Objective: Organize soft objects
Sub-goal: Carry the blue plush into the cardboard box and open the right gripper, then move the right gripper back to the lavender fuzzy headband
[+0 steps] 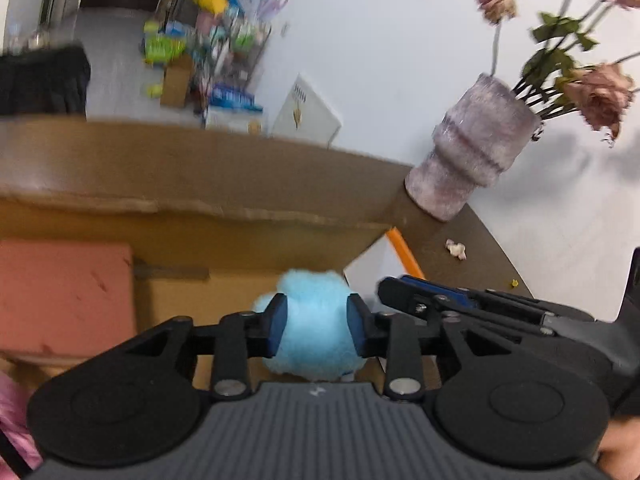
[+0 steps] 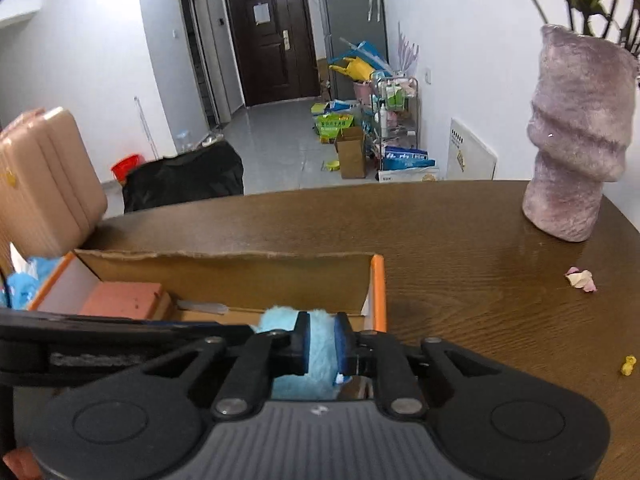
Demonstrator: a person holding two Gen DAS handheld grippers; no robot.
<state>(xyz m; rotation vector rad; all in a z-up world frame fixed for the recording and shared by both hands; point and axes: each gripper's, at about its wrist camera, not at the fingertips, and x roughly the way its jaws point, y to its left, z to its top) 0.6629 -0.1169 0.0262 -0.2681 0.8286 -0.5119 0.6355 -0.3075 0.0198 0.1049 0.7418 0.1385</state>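
Note:
A light blue fluffy soft toy (image 1: 316,312) sits between the blue pads of my left gripper (image 1: 317,330), which is shut on it. My right gripper (image 2: 322,344) is shut on a narrower fold of blue fluff (image 2: 320,332), apparently the same toy. Both hold it over the near right corner of an open cardboard box (image 2: 378,292) with orange edges. The right gripper's fingers (image 1: 400,286) lie just right of the toy in the left wrist view. A salmon foam block (image 2: 124,300) rests in the left part of the box.
The box stands on a brown wooden table (image 2: 480,248). A fuzzy purple vase (image 2: 576,140) with dried flowers stands at the back right. Petal scraps (image 2: 580,278) and a yellow crumb (image 2: 628,364) lie on the table. A pink ribbed case (image 2: 44,180) stands at the left.

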